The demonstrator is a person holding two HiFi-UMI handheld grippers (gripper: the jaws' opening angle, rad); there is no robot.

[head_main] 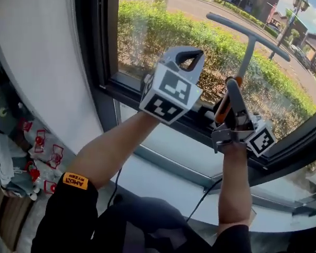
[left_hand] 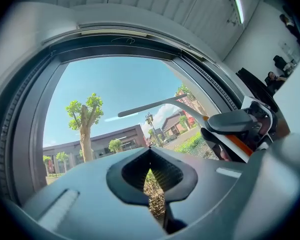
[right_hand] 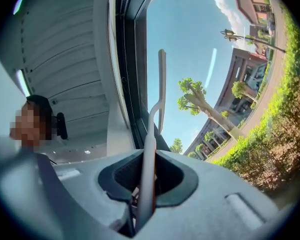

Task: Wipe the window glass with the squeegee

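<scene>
A grey squeegee (head_main: pixel 247 35) with a T-shaped blade rests against the window glass (head_main: pixel 163 36), its blade high at the upper right. My right gripper (head_main: pixel 233 96) is shut on the squeegee's handle, which shows an orange band (head_main: pixel 225 107). In the right gripper view the handle (right_hand: pixel 149 174) runs up between the jaws to the blade (right_hand: pixel 161 84). My left gripper (head_main: pixel 189 57) hangs shut with nothing in it, to the left of the squeegee and close to the glass. The left gripper view shows the blade (left_hand: pixel 155 105) across the sky and my right gripper (left_hand: pixel 240 129) at the right.
A dark window frame (head_main: pixel 102 62) runs down the left side and along the sill (head_main: pixel 200 128). Outside lie a hedge (head_main: pixel 210 46), a road and buildings. A white wall (head_main: pixel 37 62) stands at the left, with clothes and clutter (head_main: pixel 13 167) on the floor.
</scene>
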